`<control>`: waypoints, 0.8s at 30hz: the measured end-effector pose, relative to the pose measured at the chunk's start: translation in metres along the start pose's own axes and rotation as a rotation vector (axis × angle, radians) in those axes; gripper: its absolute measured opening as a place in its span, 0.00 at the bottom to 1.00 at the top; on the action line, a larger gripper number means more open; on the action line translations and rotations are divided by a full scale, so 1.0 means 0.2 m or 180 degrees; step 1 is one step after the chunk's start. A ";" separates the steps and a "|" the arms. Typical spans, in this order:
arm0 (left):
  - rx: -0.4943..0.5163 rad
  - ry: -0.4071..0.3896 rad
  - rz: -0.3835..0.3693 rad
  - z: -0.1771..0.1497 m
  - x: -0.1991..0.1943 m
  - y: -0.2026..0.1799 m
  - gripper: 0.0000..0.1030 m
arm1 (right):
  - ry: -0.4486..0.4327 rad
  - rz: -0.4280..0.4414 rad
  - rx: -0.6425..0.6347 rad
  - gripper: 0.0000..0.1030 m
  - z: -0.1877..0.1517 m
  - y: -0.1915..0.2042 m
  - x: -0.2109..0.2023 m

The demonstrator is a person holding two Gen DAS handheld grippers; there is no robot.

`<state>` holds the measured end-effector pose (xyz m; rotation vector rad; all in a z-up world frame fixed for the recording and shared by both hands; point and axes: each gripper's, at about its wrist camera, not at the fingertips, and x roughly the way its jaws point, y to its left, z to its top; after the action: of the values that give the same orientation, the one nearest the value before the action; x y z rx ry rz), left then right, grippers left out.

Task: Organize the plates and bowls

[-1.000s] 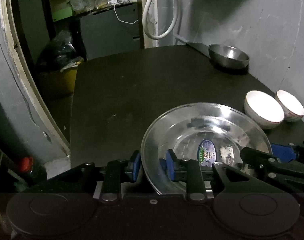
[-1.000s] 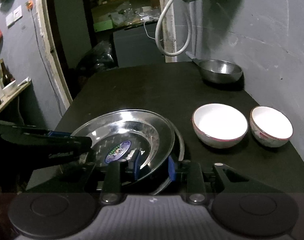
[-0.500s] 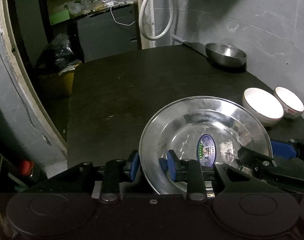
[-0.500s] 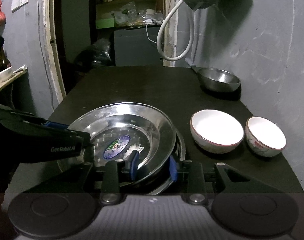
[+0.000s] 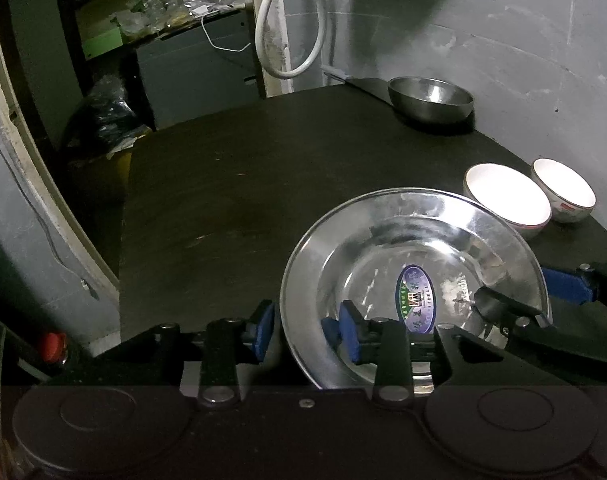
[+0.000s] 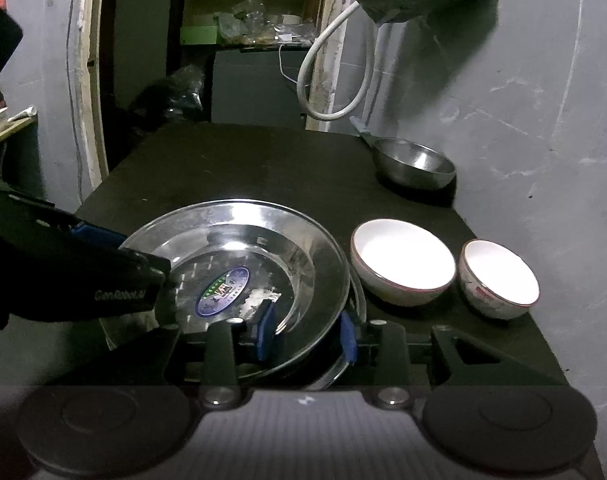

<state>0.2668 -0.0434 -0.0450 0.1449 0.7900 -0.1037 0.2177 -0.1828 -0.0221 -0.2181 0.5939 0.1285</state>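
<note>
Your left gripper [image 5: 307, 334] straddles the near-left rim of the steel plate [image 5: 415, 248]; its jaws have just been opening, pads clear of the rim. Your right gripper [image 6: 307, 334] straddles the plate's near-right rim (pad contact unclear), jaws likewise opening. Right of the plate stand two white bowls [image 6: 403, 268].

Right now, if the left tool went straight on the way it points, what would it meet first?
The steel plate: its near left rim already sits between the left tool's jaws, which have just been opening. Going further, it would probably run into the plate's rim or the dark table just beyond; the depth is hard to judge.
</note>
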 end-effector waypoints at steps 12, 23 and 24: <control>0.0015 -0.0035 -0.0082 0.00 -0.03 -0.03 0.49 | -0.0018 -0.0343 -0.0136 0.45 -0.04 -0.04 -0.03; -0.0202 -0.0423 -0.0043 0.03 -0.22 0.04 0.95 | -0.0166 -0.0345 0.0045 0.81 -0.01 -0.14 -0.17; -0.0214 -0.0470 -0.0038 0.04 -0.26 0.05 0.97 | -0.0180 -0.0331 0.0062 0.86 0.00 -0.15 -0.21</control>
<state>0.2380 -0.0336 -0.0023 0.0680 0.6464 -0.0977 0.1884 -0.2144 0.0065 -0.2254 0.5262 0.0281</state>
